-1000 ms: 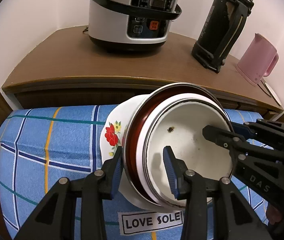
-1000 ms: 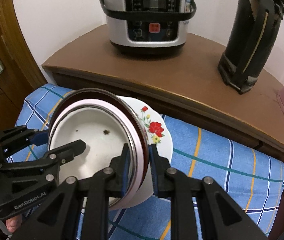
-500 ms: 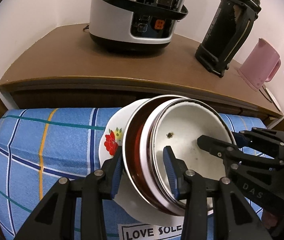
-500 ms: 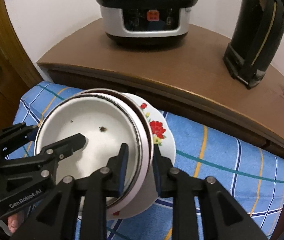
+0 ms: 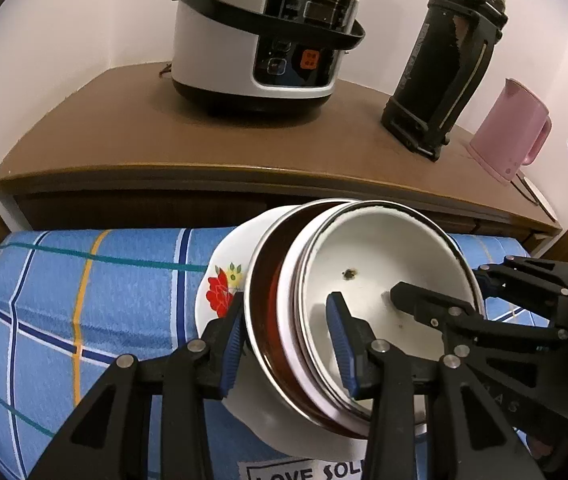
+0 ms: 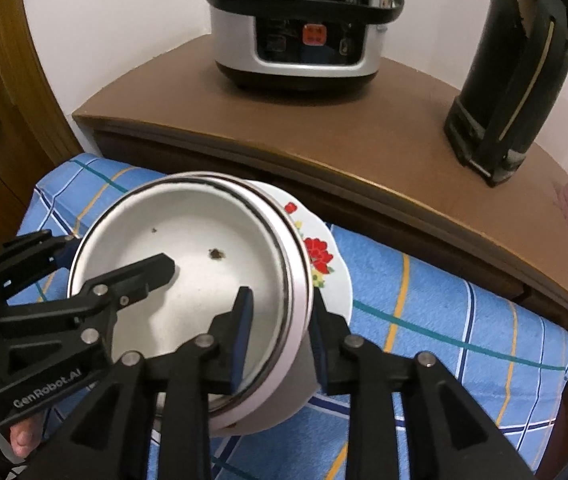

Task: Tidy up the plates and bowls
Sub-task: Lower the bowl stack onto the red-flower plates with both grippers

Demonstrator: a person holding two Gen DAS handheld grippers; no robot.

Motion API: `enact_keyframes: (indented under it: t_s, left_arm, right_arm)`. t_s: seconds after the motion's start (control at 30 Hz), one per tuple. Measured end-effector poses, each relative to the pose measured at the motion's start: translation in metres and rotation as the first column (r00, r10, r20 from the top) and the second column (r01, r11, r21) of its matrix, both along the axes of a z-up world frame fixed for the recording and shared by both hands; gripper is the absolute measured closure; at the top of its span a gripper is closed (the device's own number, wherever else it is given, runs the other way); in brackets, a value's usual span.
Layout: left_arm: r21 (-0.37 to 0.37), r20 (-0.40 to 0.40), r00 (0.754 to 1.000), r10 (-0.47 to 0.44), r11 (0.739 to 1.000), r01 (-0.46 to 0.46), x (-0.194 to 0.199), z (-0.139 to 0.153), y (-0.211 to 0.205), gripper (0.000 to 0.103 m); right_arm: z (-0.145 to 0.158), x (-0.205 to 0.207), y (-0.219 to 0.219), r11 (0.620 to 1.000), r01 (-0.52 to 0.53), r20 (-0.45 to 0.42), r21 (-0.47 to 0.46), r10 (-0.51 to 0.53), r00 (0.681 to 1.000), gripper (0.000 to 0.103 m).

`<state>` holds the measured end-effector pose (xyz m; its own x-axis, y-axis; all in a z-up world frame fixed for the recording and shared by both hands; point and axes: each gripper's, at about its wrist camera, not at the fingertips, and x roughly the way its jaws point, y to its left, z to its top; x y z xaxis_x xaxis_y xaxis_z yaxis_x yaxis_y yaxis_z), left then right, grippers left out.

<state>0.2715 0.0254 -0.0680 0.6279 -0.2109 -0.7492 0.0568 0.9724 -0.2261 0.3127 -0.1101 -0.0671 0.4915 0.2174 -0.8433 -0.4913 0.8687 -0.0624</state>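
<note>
A stack of dishes is held between both grippers above the blue checked cloth: a white bowl (image 5: 380,280) with a dark speck on top, a brown-rimmed bowl (image 5: 268,320) under it, and a white plate with a red flower (image 5: 220,292) beneath. My left gripper (image 5: 284,344) is shut on the stack's left rim. My right gripper (image 6: 280,332) is shut on the stack's right rim, where the white bowl (image 6: 204,264) and the flowered plate (image 6: 324,264) show. The stack is tilted.
A wooden cabinet top (image 5: 164,128) behind carries a rice cooker (image 5: 264,32), a black thermos (image 5: 448,64) and a pink kettle (image 5: 512,136). The blue checked cloth (image 5: 84,300) covers the surface below. A wooden door frame (image 6: 8,92) stands at the left.
Both grippers have lifted the stack and carried it toward the cabinet; the rice cooker now looms larger. The stack has tilted more and the grips hold.
</note>
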Motion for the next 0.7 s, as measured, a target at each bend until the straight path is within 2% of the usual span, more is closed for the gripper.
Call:
enact_keyframes:
  t_s: [0.23,0.33,0.37,0.4,0.47,0.57,0.7]
  left_arm:
    - [0.022,0.038,0.999,0.005,1.000,-0.006,-0.005,0.005,0.001,0.061]
    - [0.042,0.076,0.997,0.029,0.999,-0.032,-0.010,0.011,0.004,0.059]
    - [0.048,0.086,0.996,0.038,0.998,-0.042,-0.011,0.013,0.005,0.059]
    - [0.052,0.098,0.994,0.046,0.997,-0.052,-0.012,0.015,0.006,0.059]
    - [0.053,0.125,0.991,0.052,0.997,-0.059,-0.015,0.020,0.009,0.059]
    - [0.060,0.180,0.982,0.061,0.996,-0.072,-0.023,0.028,0.010,0.059]
    - [0.049,0.265,0.963,0.041,0.997,-0.056,-0.038,0.040,0.009,0.059]
  right_arm:
    - [0.002,-0.004,0.001,1.000,0.003,0.021,0.010,-0.003,1.000,0.073]
    - [0.005,-0.012,0.005,1.000,0.004,0.072,-0.025,-0.002,0.997,0.074]
    - [0.009,-0.015,0.005,1.000,0.006,0.090,-0.020,-0.004,0.996,0.067]
    - [0.013,-0.018,0.003,1.000,0.014,0.108,-0.005,-0.014,0.994,0.052]
    - [0.022,-0.025,-0.002,0.999,0.038,0.162,-0.003,-0.037,0.986,0.040]
    - [0.032,-0.037,-0.007,0.999,0.050,0.206,0.020,-0.053,0.977,0.039]
    - [0.040,-0.058,-0.012,0.997,0.054,0.263,0.047,-0.065,0.963,0.033]
